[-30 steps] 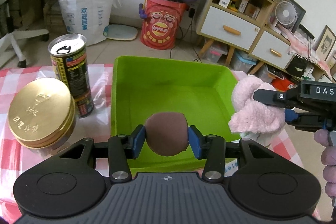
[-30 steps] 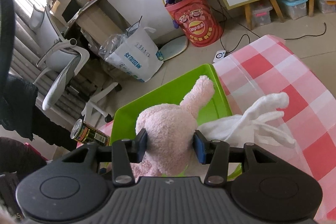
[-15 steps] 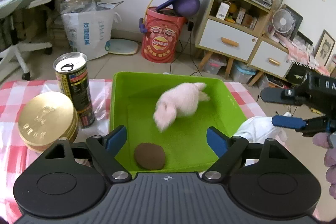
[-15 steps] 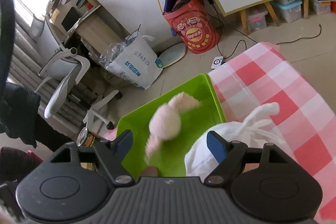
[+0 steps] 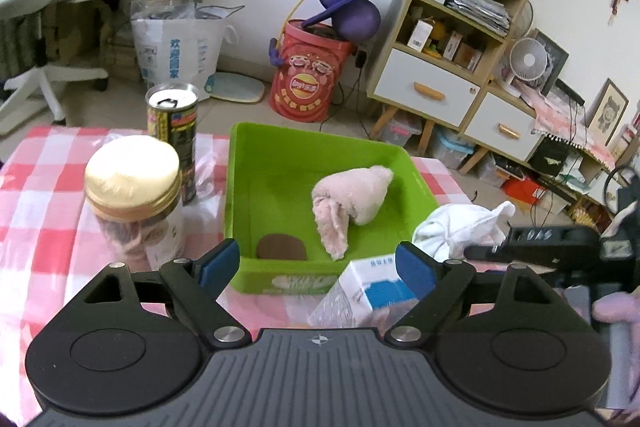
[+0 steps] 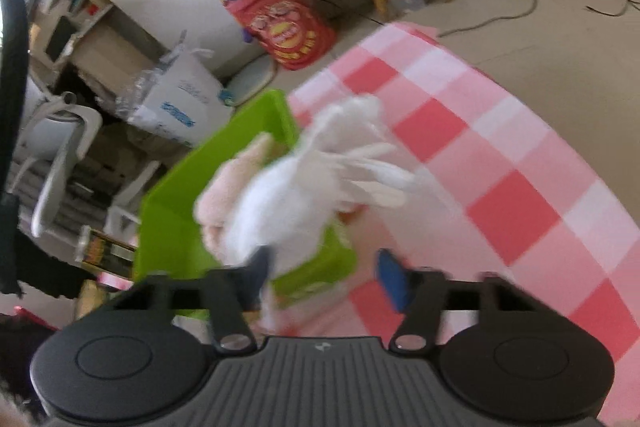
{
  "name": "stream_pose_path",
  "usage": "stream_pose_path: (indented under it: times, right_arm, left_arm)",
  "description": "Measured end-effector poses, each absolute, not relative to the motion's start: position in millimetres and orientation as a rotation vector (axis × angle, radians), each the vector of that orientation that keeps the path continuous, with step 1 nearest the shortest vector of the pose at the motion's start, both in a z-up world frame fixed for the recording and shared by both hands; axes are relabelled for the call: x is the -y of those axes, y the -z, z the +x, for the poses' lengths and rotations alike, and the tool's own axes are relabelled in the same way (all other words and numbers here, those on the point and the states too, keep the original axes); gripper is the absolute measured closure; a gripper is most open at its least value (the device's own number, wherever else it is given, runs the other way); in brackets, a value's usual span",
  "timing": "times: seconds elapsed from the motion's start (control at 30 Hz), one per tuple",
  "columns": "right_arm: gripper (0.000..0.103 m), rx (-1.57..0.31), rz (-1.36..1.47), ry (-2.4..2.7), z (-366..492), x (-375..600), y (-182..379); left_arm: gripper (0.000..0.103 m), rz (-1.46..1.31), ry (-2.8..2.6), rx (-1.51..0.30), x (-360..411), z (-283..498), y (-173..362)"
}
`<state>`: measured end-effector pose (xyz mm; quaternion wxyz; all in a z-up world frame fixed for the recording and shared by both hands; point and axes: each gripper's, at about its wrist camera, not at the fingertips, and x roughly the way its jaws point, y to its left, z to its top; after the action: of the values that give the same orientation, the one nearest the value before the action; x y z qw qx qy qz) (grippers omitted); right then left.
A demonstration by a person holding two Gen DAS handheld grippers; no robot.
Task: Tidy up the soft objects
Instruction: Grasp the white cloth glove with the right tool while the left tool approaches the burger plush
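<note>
Nearest: left claw [image 5: 318, 263] spread wide and empty, poised above the near wall of the green tray [image 5: 320, 147], with a blue-and-white carton [image 5: 368, 291] just below its right pad. Right claw [image 6: 325, 269] closing, with the white glove [image 6: 296, 195] bunched against one pad only and blurred; not yet pinched, as far as can be told.

Middle ground: inside the tray, brown soft ball [image 5: 281, 247] against the near wall, pink plush [image 5: 352, 203] near the centre, apart from it. White glove on the tabletop [image 5: 40, 195], just beside the tray's right wall and still outside it.

Farther left: gold-lidded jar [image 5: 132, 195], then drink can [image 5: 173, 131]; hard goods, likely to stay out.

Handling, as judged: glove light, limp and easily squashed, apt to trail its loose fingers; best taken at the bunched middle, not at a fingertip.

Against one second ago: ball then pinched in the left claw, plush in the right, both held over the tray; now both released and lying in it.
</note>
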<state>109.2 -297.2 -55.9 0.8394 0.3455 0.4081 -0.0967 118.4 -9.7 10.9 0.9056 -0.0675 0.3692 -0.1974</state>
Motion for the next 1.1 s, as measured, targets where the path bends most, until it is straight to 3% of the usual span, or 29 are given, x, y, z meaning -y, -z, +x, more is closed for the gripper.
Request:
stream_pose_path:
  times: [0.1,0.3,0.5,0.7,0.9,1.1]
  right_arm:
    - [0.083,-0.873,0.737,0.209,101.8,301.5,66.3]
    - [0.082,-0.89,0.757,0.196,84.0,309.6,71.8]
    - [0.058,-0.863,0.781,0.171,65.3,311.1,54.9]
    - [0.041,-0.791,0.734,0.14,45.5,305.1,19.8]
    - [0.03,-0.724,0.688,0.112,26.3,295.7,-9.3]
    - [0.027,-0.69,0.683,0.108,21.7,288.7,-0.3]
  left_arm:
    - [0.02,-0.152,0.4,-0.778,4.6,113.9,-7.8]
    - [0.02,-0.152,0.385,-0.813,0.2,105.5,-3.6]
    - [0.016,-0.131,0.369,-0.845,-2.2,96.1,-3.3]
    - [0.011,-0.124,0.337,-0.857,-10.9,81.7,-10.6]
    - [0.007,-0.135,0.315,-0.859,-15.3,66.7,-15.9]
    - [0.007,-0.112,0.333,-0.825,-6.0,57.4,-0.3]
